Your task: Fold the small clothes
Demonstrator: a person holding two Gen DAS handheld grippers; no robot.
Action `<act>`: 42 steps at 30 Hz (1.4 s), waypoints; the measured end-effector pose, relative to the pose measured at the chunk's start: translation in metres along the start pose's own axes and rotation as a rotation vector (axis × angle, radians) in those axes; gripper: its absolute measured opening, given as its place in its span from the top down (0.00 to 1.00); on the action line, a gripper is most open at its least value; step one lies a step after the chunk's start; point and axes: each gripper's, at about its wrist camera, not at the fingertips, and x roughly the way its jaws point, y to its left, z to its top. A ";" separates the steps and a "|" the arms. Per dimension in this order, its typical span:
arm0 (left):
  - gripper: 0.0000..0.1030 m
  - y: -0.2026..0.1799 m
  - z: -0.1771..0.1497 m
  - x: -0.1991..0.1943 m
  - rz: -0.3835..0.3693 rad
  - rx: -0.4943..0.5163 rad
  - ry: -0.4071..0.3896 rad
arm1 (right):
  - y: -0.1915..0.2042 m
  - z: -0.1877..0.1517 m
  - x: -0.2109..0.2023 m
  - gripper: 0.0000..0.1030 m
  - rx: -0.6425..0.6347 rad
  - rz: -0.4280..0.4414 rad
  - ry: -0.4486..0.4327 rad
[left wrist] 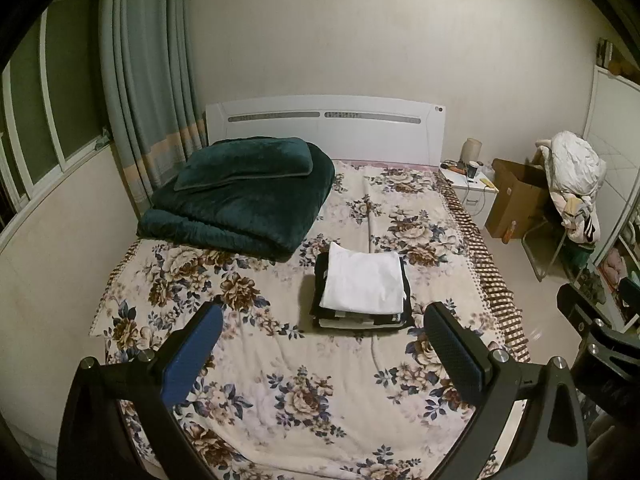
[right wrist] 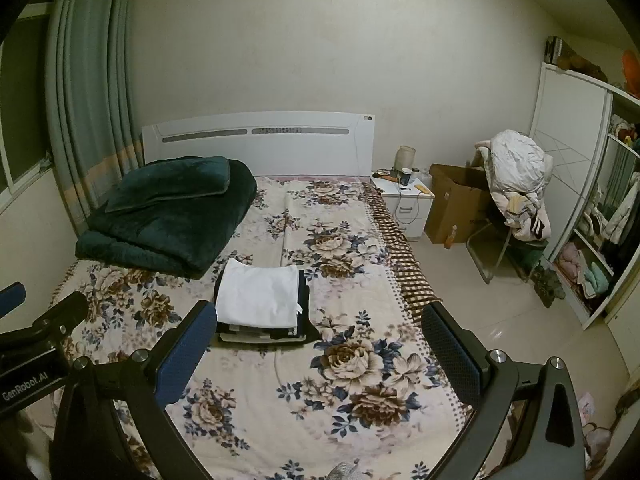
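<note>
Folded stack of clothes (left wrist: 362, 292) mid-bed, bare floral sheet (left wrist: 304, 396) between it and both spread, empty grippers.

We are seeing a bed (left wrist: 280, 360) with a floral cover and white headboard (left wrist: 324, 126) against a plain wall. Green curtains (left wrist: 148, 80) are hanging by the window (left wrist: 48, 112); a white wardrobe (right wrist: 576, 184) is standing on the pale floor (right wrist: 500, 320).

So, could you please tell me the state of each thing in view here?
Left tool: open, empty, above the bed.
Right tool: open, empty.
Clothes stack: folded, white garment on top.
Green blanket: folded, pillow on top.
Cardboard box: open.
Wardrobe: open.
</note>
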 end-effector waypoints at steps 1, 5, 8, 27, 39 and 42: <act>0.00 0.000 0.001 0.000 0.001 -0.001 0.001 | 0.000 0.000 0.000 0.00 0.000 0.001 0.000; 0.00 0.000 0.000 -0.001 0.000 -0.003 0.002 | 0.005 -0.002 0.001 0.00 0.000 0.004 0.001; 0.00 -0.001 0.001 -0.001 0.002 -0.003 0.002 | 0.008 -0.003 0.002 0.00 -0.001 0.005 0.001; 0.00 0.000 0.000 -0.001 0.000 -0.004 0.001 | 0.013 -0.010 0.004 0.00 -0.006 0.020 0.009; 0.00 0.000 0.000 -0.001 -0.001 -0.004 0.002 | 0.011 -0.013 0.001 0.00 -0.004 0.023 0.009; 0.00 0.000 0.000 -0.001 -0.001 -0.004 0.001 | 0.011 -0.013 0.000 0.00 -0.003 0.024 0.010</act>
